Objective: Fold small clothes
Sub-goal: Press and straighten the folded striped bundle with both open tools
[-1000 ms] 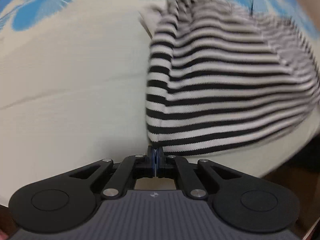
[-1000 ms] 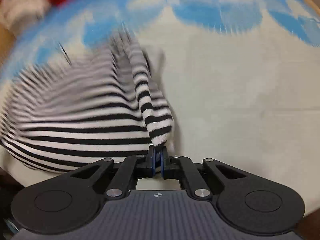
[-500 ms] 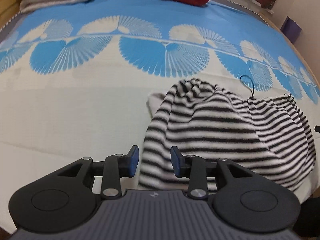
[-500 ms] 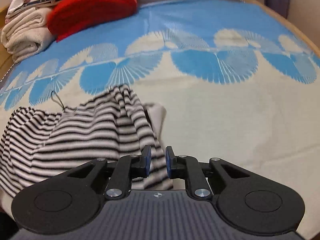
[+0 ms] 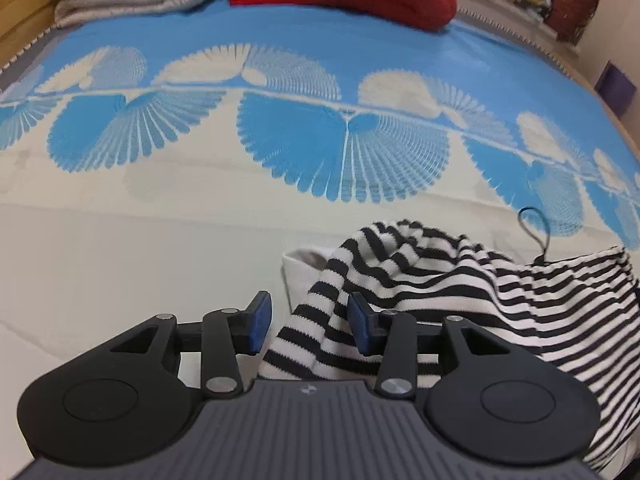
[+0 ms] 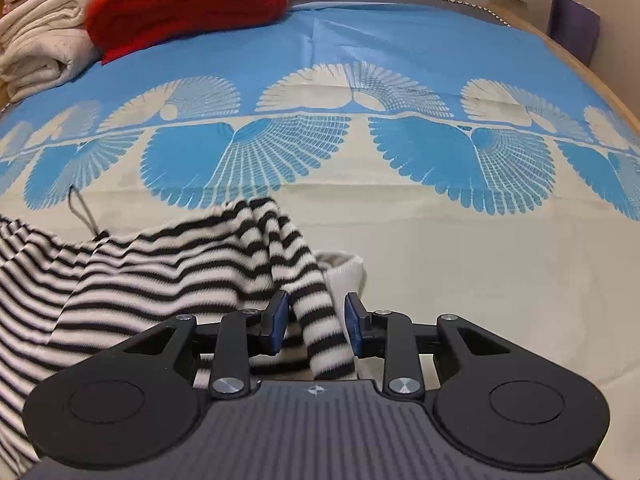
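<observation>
From the left wrist camera, the left claw (image 5: 307,322) stands wide open and holds nothing; a bunched end of the striped top (image 5: 460,292) lies loose between its blue pads (image 5: 259,322). The risk, as I judge it, is that closing here would pinch several layers at once and drag the heap out of shape. The top sits crumpled on the cream part of the bedspread (image 5: 120,248), near its front edge, a black loop (image 5: 534,228) sticking up behind.

From the right wrist camera, the right claw (image 6: 314,322) is likewise open and empty, a striped sleeve (image 6: 316,312) drooping between its pads. That sleeve could slip or twist. A white inner layer (image 6: 344,270) peeks out beside it.
</observation>
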{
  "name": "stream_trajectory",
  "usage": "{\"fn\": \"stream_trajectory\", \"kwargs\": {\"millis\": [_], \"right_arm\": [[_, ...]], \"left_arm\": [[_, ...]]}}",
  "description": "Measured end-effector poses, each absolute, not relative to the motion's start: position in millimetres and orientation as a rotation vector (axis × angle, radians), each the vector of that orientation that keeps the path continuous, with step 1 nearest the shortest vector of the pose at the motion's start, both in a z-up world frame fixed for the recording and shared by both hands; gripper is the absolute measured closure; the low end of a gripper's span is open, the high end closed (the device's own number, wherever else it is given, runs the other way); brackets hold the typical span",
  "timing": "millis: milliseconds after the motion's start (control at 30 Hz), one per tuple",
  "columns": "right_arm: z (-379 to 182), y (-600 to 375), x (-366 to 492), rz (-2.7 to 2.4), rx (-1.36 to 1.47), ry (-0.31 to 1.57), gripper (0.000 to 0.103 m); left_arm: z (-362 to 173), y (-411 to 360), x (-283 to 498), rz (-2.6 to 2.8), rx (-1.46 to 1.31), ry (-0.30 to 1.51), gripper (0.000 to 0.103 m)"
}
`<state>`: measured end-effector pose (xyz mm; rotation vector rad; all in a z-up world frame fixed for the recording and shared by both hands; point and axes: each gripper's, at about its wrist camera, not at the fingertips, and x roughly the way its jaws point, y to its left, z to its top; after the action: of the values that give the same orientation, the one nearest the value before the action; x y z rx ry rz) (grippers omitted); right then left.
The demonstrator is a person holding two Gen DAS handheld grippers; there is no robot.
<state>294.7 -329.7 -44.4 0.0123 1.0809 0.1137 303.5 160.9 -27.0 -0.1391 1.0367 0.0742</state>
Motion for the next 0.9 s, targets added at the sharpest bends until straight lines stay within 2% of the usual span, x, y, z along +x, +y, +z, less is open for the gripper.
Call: {"fn": "stream_trajectory", "kwargs": {"millis": [33,67,100,133,167,267,367,433,500,533,567,667,767,900], "right_arm": [[-47,-330,298,0.112,0.016,1.087,0.071],[-51,-329,302,0.113,0.016,1.100,0.076],[-55,-329,306,0.121,0.019,1.113,0.084],[-57,-328,308,0.140,0.026,1.126,0.101],[-57,-327,310,0.151,0.029,1.120,0.102],[-30,-339,314,0.039,0.057,0.938,0.102],[-18,-351,318,0.002,0.135,0.868,0.102],[-32,-343,321,-0.003,0.070,0.946,0.101],[-45,-341,324,-0.014,0.051,1.031,0.094],[-45,-342,323,-0.019,0.057,1.038,0.093],[-40,-343,320,-0.019,0.063,1.026,0.088],[-23,-347,310,0.009,0.070,0.973,0.075],[-9,-350,295,0.103,0.057,0.956,0.074],[-9,-349,269,0.289,0.043,1.039,0.074]], "left_arm": [[-29,160,307,0.069,-0.134,1.032,0.058],[-32,159,310,0.064,-0.126,1.029,0.067],[-35,158,314,0.056,-0.115,1.038,0.081],[-37,157,318,0.044,-0.100,1.049,0.102],[-31,157,319,0.071,-0.070,1.006,0.102],[-3,168,317,0.118,-0.125,0.823,0.102],[-9,165,325,0.115,-0.123,0.880,0.101],[-22,159,331,0.088,-0.094,0.987,0.095],[-16,154,328,0.103,-0.043,0.975,0.085],[-9,155,324,0.102,-0.037,0.945,0.072],[0,157,319,0.097,-0.044,0.912,0.065],[17,162,302,0.034,-0.090,0.882,0.065],[18,156,292,-0.095,-0.085,0.924,0.065],[5,128,279,-0.297,-0.016,1.007,0.065]]}}
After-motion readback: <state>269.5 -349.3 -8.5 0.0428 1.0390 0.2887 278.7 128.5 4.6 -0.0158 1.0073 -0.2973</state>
